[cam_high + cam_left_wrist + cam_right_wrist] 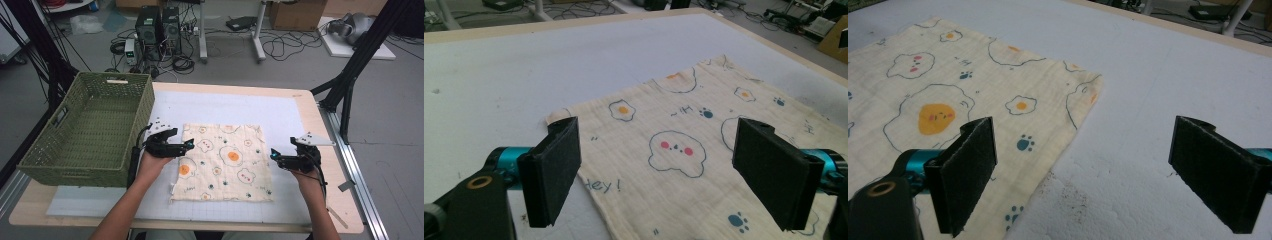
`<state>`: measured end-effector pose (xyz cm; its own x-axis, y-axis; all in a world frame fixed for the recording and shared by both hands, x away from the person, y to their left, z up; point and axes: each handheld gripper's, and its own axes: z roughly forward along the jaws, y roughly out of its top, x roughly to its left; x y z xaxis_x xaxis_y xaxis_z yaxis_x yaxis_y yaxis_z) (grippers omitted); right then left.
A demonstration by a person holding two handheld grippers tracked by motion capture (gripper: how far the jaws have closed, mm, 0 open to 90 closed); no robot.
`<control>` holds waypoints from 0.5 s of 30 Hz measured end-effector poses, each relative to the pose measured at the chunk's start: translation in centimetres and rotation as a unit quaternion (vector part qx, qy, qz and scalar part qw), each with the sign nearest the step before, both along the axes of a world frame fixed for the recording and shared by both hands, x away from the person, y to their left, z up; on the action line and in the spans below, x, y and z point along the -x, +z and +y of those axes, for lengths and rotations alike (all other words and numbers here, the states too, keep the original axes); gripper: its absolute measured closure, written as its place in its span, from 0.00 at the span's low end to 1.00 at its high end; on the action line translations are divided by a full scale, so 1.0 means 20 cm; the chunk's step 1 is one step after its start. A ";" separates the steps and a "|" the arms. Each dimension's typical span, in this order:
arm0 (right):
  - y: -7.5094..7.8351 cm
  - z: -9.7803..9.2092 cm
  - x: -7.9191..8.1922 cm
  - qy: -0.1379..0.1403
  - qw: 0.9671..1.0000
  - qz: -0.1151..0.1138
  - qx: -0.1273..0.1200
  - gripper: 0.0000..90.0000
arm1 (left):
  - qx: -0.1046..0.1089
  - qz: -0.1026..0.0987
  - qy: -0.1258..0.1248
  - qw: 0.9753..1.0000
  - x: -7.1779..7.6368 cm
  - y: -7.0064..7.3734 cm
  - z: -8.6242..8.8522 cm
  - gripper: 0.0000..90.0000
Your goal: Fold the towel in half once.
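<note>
A cream cloth (225,162) printed with fried eggs and paw marks lies flat and square on the white mat (280,117). My left gripper (188,145) hovers open over the cloth's left edge, near its far left corner; in the left gripper view the cloth (684,150) lies between and beyond the wide-apart pads (555,167). My right gripper (273,154) is open just off the cloth's right edge. In the right gripper view the cloth (948,100) lies under the left pad (968,170) and bare mat under the right one.
A green woven basket (90,130) stands on the table's left side, close to my left hand. The wooden table edge (320,135) runs along the right. Black frame legs, computers and cables sit on the floor beyond the table.
</note>
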<state>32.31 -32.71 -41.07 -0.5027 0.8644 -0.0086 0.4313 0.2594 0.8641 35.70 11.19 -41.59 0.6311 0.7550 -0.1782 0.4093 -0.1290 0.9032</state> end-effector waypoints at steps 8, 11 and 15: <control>-0.02 0.02 -0.02 0.001 1.000 0.008 0.004 0.13 | -0.009 0.010 -0.002 1.000 -0.04 -0.02 -0.01 0.23; -0.02 0.02 -0.03 0.003 1.000 0.009 0.005 0.13 | -0.008 0.017 0.012 1.000 -0.07 -0.04 -0.01 0.24; -0.03 0.03 -0.04 0.009 1.000 0.017 0.009 0.13 | -0.019 0.022 0.027 0.999 -0.11 -0.03 -0.02 0.26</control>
